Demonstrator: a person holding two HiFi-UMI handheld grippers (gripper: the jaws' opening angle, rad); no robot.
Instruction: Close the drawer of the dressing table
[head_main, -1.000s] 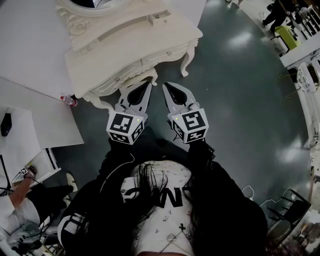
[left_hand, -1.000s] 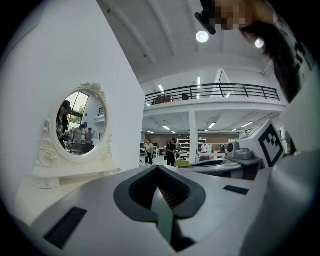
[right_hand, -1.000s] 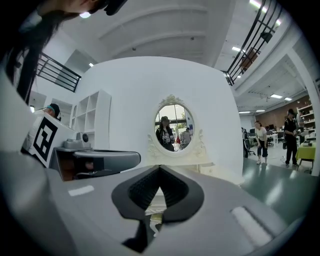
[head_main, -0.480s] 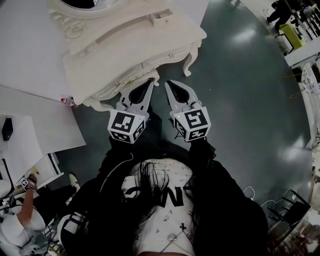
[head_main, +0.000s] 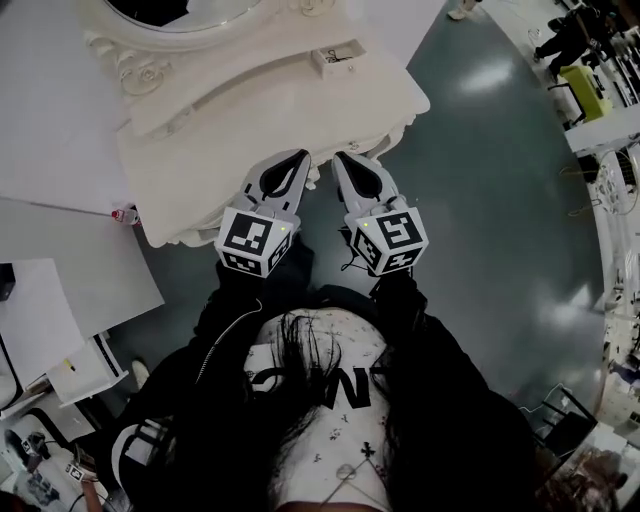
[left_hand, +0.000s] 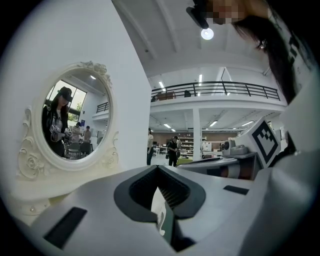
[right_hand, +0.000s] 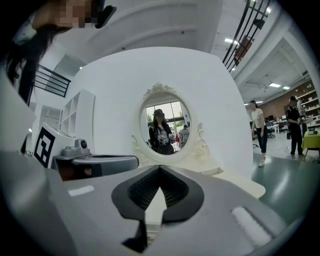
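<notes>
The white dressing table (head_main: 270, 110) fills the top of the head view, with its oval mirror (head_main: 180, 10) at the back. A small drawer (head_main: 335, 57) juts out of the low upper tier. The table's front face lies hidden under the tabletop edge. My left gripper (head_main: 300, 156) and right gripper (head_main: 345, 157) lie side by side, both shut and empty, tips at the table's front edge. In the left gripper view the left gripper (left_hand: 158, 166) points past the mirror (left_hand: 70, 120). The right gripper (right_hand: 160, 167) faces the mirror (right_hand: 165, 125).
White panels (head_main: 60, 150) stand to the left of the table, with a red-capped bottle (head_main: 125, 214) on the floor beside them. Dark glossy floor (head_main: 500, 200) stretches to the right. People and a yellow-green chair (head_main: 580, 75) are far off at the top right.
The person has stepped closer to the table. Both grippers moved forward to its front edge. The front face with its knobs has slipped out of sight under the tabletop.
</notes>
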